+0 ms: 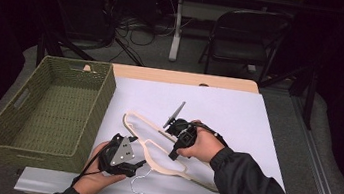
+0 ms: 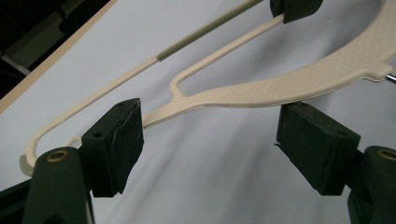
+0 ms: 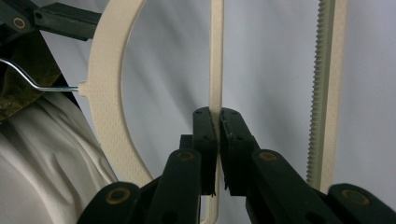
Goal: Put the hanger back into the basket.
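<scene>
**Hanger gripped, basket still waiting**

White tabletop [image 1: 238,116], and the cream hanger [image 1: 153,147] lies on it beside the woven basket [image 1: 47,111]. Right gripper [image 3: 218,116] pinches its thin inner bar; left gripper [image 2: 210,140] stands spread, arm between the jaws, untouched (basket looks empty). Lifting remains, I'd judge.

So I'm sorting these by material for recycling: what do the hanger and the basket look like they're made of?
The hanger looks like cream plastic, matt, with a fine moulded grain and a ribbed strip on one bar; its hook is thin shiny wire, probably metal. The basket looks woven from olive-green cord or paper rope, judging by its braided walls.
</scene>
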